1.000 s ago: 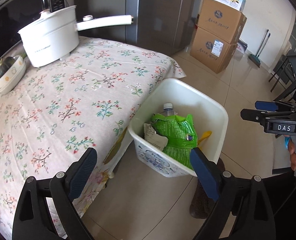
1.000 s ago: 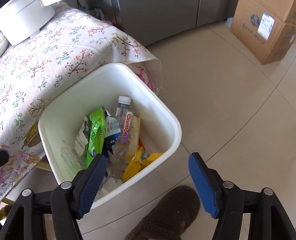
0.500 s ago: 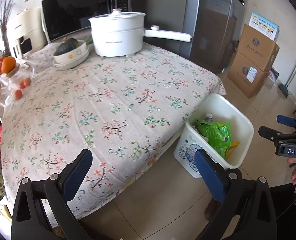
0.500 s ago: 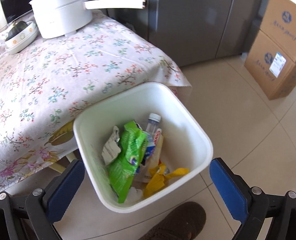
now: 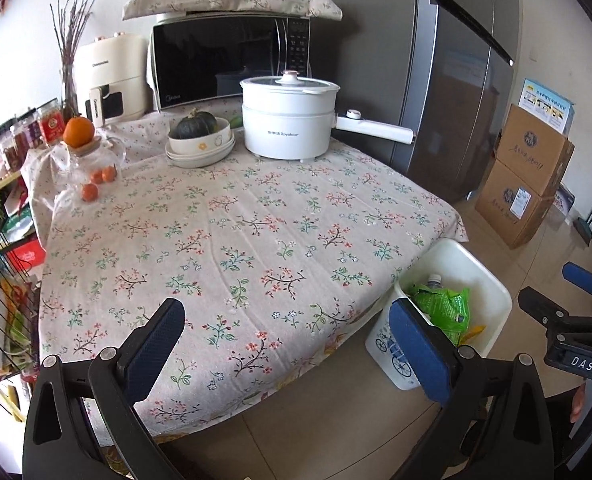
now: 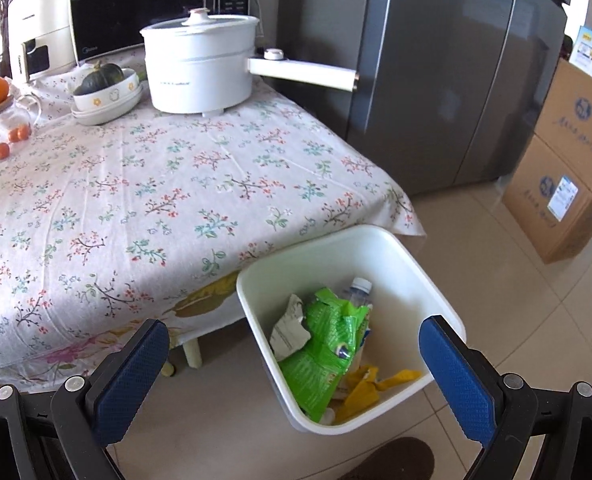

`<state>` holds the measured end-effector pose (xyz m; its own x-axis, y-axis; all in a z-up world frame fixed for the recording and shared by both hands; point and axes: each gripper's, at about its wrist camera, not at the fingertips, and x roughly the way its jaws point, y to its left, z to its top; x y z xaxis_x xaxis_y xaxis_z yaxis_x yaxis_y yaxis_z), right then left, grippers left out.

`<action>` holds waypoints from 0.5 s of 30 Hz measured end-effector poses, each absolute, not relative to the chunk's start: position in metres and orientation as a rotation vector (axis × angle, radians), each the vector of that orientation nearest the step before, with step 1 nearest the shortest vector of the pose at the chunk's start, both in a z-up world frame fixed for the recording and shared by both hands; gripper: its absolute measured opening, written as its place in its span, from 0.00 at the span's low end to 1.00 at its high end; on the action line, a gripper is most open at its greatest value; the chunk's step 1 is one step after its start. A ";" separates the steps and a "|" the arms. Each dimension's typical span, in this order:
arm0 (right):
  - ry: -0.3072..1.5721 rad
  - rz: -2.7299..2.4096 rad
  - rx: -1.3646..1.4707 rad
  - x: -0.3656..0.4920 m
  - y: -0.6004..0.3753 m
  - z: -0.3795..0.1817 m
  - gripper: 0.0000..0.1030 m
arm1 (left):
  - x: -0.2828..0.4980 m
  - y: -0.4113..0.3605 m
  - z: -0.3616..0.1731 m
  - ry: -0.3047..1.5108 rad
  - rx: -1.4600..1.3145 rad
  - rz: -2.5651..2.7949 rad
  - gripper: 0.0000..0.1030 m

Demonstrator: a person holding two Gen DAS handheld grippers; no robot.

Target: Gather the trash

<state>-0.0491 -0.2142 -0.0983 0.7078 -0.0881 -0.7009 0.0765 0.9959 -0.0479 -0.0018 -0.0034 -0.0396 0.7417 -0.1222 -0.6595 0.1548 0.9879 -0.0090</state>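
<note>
The left gripper (image 5: 288,354) hangs over the near edge of the table (image 5: 232,240), its blue fingers (image 5: 154,346) spread wide with nothing between them. The right gripper (image 6: 294,376) is just as wide apart and empty, held above the floor in front of the bin (image 6: 399,248); it also shows at the right edge of the left wrist view (image 5: 575,320).

The white bin stands on the tile floor (image 6: 515,300) at the table's near right corner, just beside the hanging edge of the flowered cloth (image 6: 136,208). Inside lies the trash: a crumpled green bag (image 6: 323,344) on top, a grey scrap of paper (image 6: 290,326) to its left, a clear bottle (image 6: 355,290) with a white cap behind it, and a yellow wrapper (image 6: 371,386) on the near side.

On the far side of the table sit a white pot (image 5: 290,116) with a long handle pointing right, and to its left a stack of bowls (image 5: 200,146) holding a dark green squash (image 5: 194,126). Further left a glass jar (image 5: 86,164) carries an orange (image 5: 78,131). Behind them stand a microwave (image 5: 228,60) and a cream appliance (image 5: 112,76). A grey fridge (image 6: 435,72) fills the far right, with cardboard boxes (image 6: 567,160) stacked beside it. A brown slipper (image 6: 391,460) shows at the bottom of the right wrist view.
</note>
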 end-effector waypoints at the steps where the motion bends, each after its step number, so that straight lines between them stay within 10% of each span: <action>1: 0.762 -0.094 -0.018 -0.052 -0.211 -0.096 1.00 | -0.004 -0.002 -0.037 0.705 0.049 -0.144 1.00; 15: 0.672 -0.142 0.004 -0.056 -0.209 -0.085 1.00 | -0.011 -0.002 -0.026 0.629 0.049 -0.100 1.00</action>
<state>-0.0563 -0.2087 -0.0851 0.7733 -0.1298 -0.6206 0.1322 0.9903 -0.0423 -0.0110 -0.0024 -0.0261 0.8037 -0.0785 -0.5898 0.1086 0.9940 0.0157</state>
